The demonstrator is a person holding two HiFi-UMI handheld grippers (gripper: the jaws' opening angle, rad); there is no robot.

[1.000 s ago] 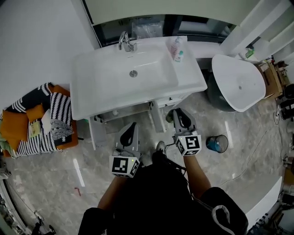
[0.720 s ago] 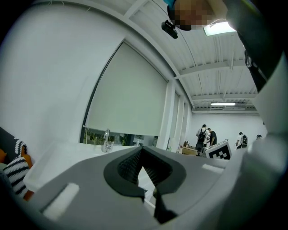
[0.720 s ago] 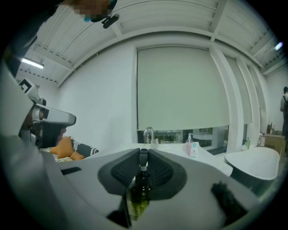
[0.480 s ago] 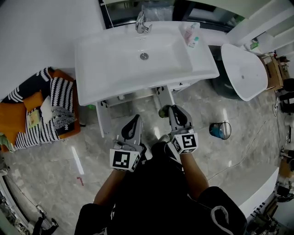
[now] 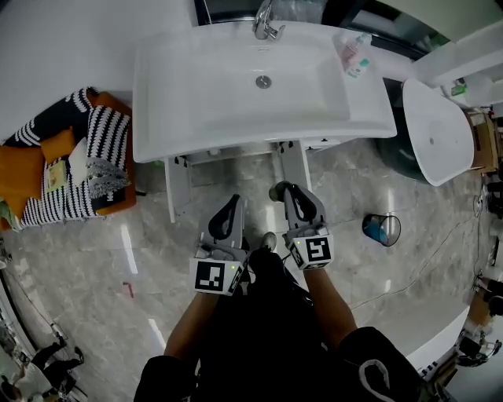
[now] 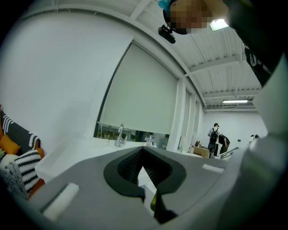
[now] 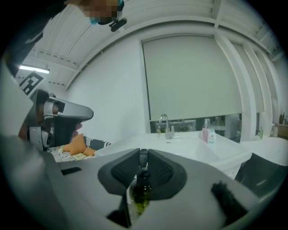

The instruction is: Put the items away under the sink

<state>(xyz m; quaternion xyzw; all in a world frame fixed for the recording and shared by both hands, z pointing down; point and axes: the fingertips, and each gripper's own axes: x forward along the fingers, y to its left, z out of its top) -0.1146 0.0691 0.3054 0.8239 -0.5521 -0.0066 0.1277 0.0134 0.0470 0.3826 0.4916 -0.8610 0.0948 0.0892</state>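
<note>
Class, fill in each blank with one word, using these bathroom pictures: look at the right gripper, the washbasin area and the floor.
1. The right gripper is closed on the neck of a dark green ____.
2. The faucet stands at the back of the white ____.
3. The small bin on the floor has a ____ liner.
4. The striped cushions lie on the ____ side of the head view.
Missing words: bottle; sink; blue; left.

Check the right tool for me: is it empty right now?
No, the right tool is shut on the neck of a dark green bottle, whose body hangs between its pads.
</note>
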